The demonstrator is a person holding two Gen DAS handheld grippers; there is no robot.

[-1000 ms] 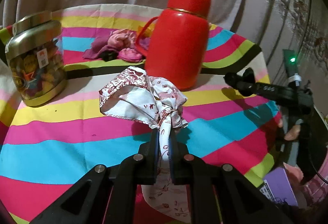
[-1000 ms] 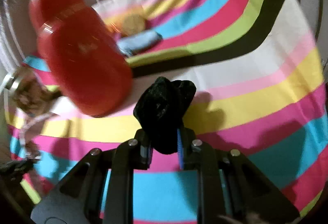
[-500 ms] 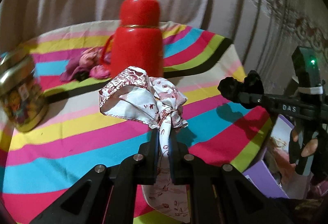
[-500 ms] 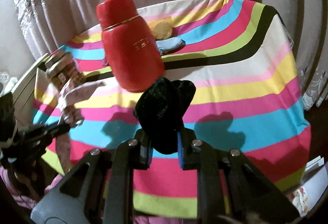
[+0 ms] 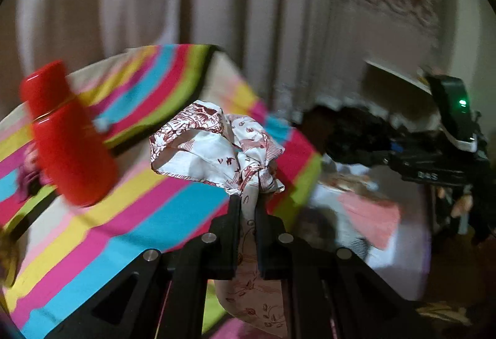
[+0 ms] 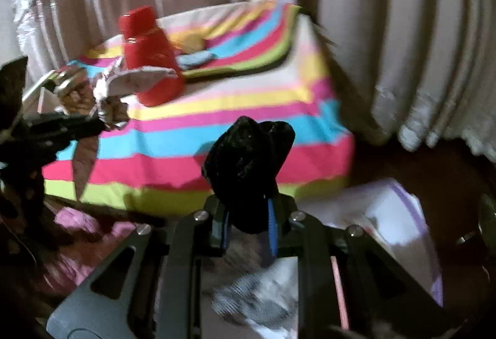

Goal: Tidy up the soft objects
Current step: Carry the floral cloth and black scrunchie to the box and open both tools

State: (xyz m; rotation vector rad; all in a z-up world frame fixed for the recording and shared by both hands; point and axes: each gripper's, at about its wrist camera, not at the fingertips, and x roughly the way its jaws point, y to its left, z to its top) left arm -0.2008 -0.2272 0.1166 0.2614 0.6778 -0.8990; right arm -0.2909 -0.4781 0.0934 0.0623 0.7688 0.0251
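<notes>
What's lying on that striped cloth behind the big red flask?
Behind the red flask on the striped cloth, the right wrist view shows a yellowish lump and a blue-grey soft item, both blurred. Whatever sits directly behind the flask is hidden.

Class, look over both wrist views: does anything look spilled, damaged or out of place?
Nothing stands out. The left gripper holds a knotted patterned cloth, the right gripper a black cloth; the red flask looks tilted only through blur.

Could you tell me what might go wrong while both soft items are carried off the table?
The white patterned cloth trails a long tail below the left tool and could snag on the table edge. The black cloth bulges above the right tool and might slip.
</notes>
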